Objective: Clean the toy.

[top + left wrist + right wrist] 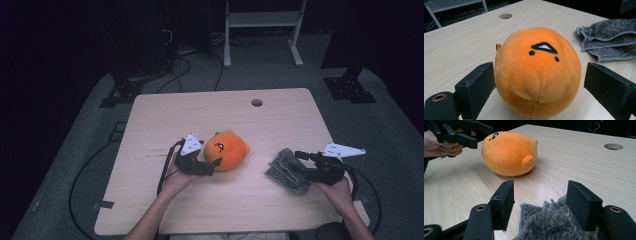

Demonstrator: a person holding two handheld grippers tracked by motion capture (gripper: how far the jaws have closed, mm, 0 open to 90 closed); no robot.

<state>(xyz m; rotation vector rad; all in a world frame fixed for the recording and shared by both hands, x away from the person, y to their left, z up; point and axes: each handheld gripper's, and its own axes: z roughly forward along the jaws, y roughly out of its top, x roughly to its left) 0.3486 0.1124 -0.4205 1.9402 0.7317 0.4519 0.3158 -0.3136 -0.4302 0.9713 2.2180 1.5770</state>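
Resting sideways, round orange plush toy (227, 149).

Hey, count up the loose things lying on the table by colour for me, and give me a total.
Orange: 1, the plush toy
Grey: 1, the folded cloth
Total: 2

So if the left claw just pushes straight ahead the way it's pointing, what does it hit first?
The orange plush toy. It sits directly ahead of the left claw, between its open jaws, which stand on either side of it. The grey cloth lies farther off to one side, out of that line.
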